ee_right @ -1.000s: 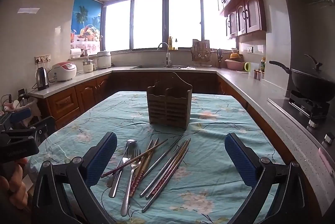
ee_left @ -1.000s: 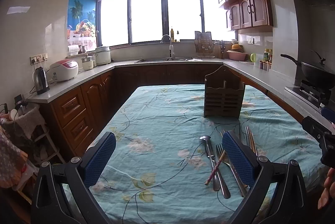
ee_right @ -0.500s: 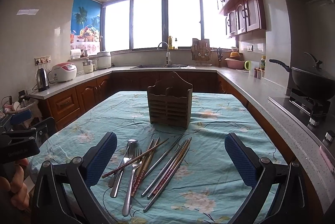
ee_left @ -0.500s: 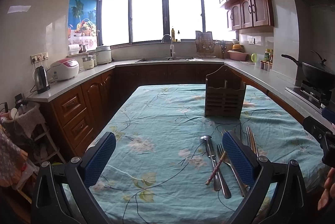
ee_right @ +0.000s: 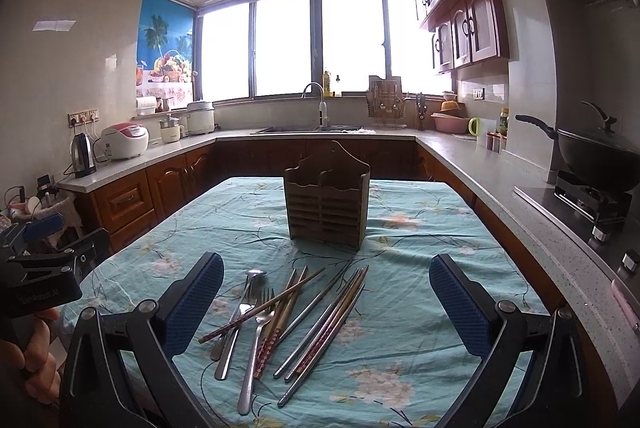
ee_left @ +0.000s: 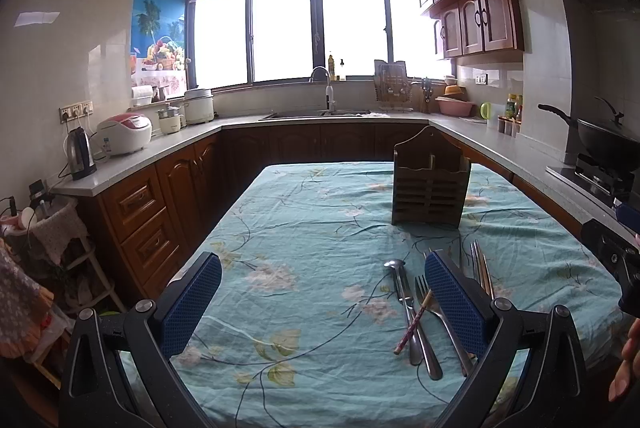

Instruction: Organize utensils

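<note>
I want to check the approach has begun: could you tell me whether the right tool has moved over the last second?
Barely, if at all. The right tool stays open above the utensil pile; the wooden holder and pile keep almost the same positions in its view.

We see our right gripper [ee_right: 326,302] above the surface [ee_right: 440,228], its blue fingers [ee_right: 456,304] wide apart and holding nothing. Between them lies a loose pile of utensils: a spoon [ee_right: 240,308], a fork [ee_right: 256,340] and many chopsticks [ee_right: 328,328], some crossing each other. Behind the pile a wooden utensil holder [ee_right: 326,206] stands upright. At the left edge, our left gripper [ee_right: 40,276] is partly visible.
</note>
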`<state>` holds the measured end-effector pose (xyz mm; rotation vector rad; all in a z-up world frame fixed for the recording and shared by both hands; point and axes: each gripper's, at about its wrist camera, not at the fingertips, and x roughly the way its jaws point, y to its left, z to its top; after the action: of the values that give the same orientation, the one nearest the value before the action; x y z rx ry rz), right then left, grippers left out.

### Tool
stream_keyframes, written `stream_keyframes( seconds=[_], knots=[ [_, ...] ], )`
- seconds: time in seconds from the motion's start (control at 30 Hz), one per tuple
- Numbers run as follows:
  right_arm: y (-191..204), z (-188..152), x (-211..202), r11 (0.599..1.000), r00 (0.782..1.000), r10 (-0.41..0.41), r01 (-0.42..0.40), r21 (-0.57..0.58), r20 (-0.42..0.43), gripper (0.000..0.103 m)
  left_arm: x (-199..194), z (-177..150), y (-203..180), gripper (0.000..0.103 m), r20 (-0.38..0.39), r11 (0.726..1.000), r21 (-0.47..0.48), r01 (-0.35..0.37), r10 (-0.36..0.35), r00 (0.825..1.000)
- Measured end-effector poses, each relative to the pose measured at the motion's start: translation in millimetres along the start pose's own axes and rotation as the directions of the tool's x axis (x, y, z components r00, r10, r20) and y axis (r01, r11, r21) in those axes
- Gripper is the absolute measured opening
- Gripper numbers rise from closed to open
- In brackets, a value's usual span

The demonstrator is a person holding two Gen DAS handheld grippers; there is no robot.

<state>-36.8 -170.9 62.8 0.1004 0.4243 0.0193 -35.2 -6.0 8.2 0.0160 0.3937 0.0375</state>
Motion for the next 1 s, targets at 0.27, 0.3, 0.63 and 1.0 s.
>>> stream_keyframes(
  seconds=[0.27, 0.3, 0.63, 1.0],
  knots=[
    [1, 1, 0, 1.0, 1.0, 0.002, -0.002, 0.003, 0.002, 0.103, 0, -1, 0, 0.102, -0.001, 1.0, 0.002, 0.001, -0.001, 1.0],
    [1, 1, 0, 1.0, 1.0, 0.003, -0.003, 0.002, 0.002, 0.103, 0, -1, 0, 0.102, -0.001, 1.0, 0.002, 0.001, -0.001, 1.0],
    [0, 1, -1, 1.0, 1.0, 0.003, -0.003, 0.003, 0.004, 0.103, 2, -1, -1, 0.102, -0.004, 1.0, 0.005, 0.003, -0.003, 1.0],
    [0, 2, -1, 1.0, 1.0, 0.004, -0.004, 0.006, -0.001, 0.103, 12, -1, -2, 0.102, -0.031, 1.0, 0.002, 0.012, -0.012, 0.999]
  ],
)
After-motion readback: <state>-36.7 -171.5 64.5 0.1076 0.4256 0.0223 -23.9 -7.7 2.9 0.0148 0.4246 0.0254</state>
